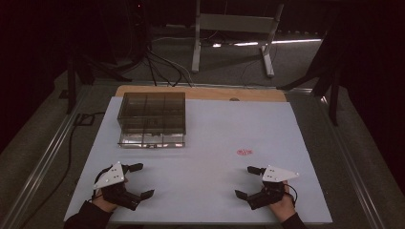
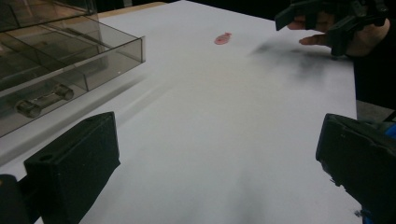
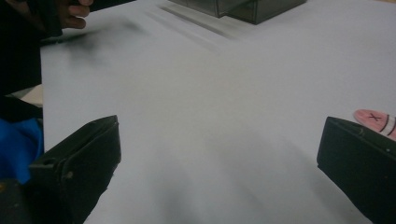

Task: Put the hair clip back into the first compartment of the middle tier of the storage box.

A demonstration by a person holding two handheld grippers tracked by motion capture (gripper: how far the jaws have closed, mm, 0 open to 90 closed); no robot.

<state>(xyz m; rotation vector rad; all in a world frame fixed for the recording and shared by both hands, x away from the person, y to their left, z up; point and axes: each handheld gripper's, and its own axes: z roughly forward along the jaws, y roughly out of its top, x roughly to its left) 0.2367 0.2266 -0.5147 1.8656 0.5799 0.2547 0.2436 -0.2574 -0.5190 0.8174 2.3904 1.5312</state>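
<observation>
White board covers the table (image 1: 200, 143), with dark floor and a metal stand beyond it. I have both grippers low at the near edge, well apart. My left gripper (image 1: 142, 180) has its jaws spread wide with nothing between them; my right gripper (image 1: 248, 181) likewise, jaws wide and empty. Nearest my right gripper lies a small pink fish-shaped piece (image 1: 244, 152), flat on the board just beyond it. At far left sits a smoky clear box (image 1: 152, 119) with compartments.

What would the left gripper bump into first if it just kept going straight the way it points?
Probably nothing on the table: the left gripper points across bare white tabletop toward the right gripper, its likely first contact, though depth is unclear.
</observation>
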